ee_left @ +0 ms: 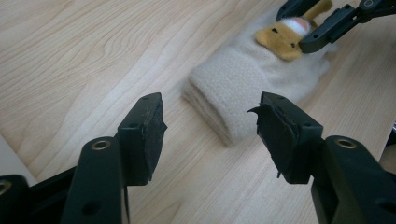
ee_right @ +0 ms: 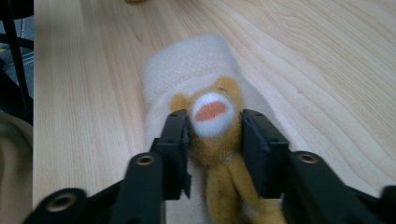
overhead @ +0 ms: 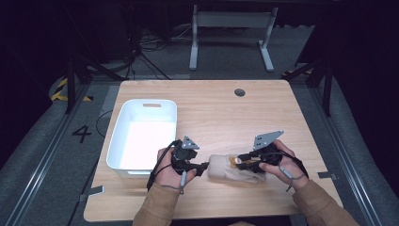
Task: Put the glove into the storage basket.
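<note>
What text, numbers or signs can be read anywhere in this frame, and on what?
"4": dark numeral on the grey floor, left of the table.
No readable text on the white bin, the beige knit mitten or either gripper.

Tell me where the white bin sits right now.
In the high view, the white bin stands on the table's left half, just beyond the left tongs and left of the beige glove.

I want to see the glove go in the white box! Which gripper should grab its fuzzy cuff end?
Probably the left gripper. Its jaws are open and empty, aimed at the glove cuff just ahead, and the white bin is on its side. The right gripper is busy squeezing the little bear.
</note>
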`<state>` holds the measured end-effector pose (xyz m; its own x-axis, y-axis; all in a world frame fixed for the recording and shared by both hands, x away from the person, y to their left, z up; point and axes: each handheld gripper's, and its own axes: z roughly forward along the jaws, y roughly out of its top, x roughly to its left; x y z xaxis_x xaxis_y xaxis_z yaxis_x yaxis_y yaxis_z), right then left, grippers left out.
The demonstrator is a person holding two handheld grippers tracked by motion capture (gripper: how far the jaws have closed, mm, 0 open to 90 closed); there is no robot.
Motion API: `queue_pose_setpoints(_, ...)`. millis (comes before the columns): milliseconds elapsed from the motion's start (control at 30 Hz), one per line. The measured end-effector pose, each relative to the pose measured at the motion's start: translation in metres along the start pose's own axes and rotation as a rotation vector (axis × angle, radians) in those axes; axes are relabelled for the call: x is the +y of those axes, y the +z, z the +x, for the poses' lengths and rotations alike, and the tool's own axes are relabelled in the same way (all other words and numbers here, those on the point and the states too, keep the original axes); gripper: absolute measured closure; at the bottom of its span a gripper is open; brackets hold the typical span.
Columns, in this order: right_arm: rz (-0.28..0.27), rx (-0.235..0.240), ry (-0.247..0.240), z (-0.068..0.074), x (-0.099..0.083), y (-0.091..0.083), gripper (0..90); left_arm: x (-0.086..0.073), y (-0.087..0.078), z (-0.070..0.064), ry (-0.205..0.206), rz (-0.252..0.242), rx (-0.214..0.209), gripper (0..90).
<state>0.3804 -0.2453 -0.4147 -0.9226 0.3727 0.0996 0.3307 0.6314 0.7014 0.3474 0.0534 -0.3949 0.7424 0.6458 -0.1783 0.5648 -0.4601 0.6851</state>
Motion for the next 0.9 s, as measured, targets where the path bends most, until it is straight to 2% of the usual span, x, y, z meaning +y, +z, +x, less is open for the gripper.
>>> queue_pose_setpoints(100,-0.052,-0.021,0.002,0.001,0.000,-0.003,47.8,0.001,0.001,0.000,0.005,0.000,-0.003,39.8)
queue_pose_setpoints(267,-0.147,-0.044,0.007,-0.003,0.003,-0.013,44.3,0.001,0.001,0.000,0.002,-0.003,-0.001,37.6)
queue_pose_setpoints(400,-0.173,-0.113,0.008,-0.006,0.004,-0.022,43.1,0.001,0.002,0.001,-0.001,-0.007,0.001,36.4)
queue_pose_setpoints(467,-0.212,-0.130,0.031,-0.008,0.003,-0.026,43.5,0.002,0.002,-0.001,0.006,-0.001,0.000,36.4)
queue_pose_setpoints(500,-0.219,-0.149,0.031,-0.010,0.002,-0.030,40.8,0.002,0.003,-0.001,0.004,-0.002,-0.002,36.4)
queue_pose_setpoints(567,-0.222,-0.190,0.037,-0.012,0.002,-0.036,42.9,0.002,0.003,-0.001,0.006,-0.002,-0.001,36.5)
queue_pose_setpoints(633,-0.213,-0.190,0.066,-0.014,0.001,-0.039,44.7,0.003,0.004,-0.002,0.007,-0.001,-0.004,36.4)
queue_pose_setpoints(700,-0.229,-0.217,0.045,-0.018,0.000,-0.044,45.8,0.003,0.005,-0.002,0.007,0.001,-0.004,36.4)
queue_pose_setpoints(833,-0.239,-0.224,0.024,-0.026,-0.003,-0.050,45.8,0.005,0.005,-0.002,0.011,-0.009,-0.010,36.5)
queue_pose_setpoints(900,-0.252,-0.212,0.060,-0.030,-0.006,-0.053,45.5,0.006,0.006,-0.003,0.016,-0.012,-0.016,36.6)
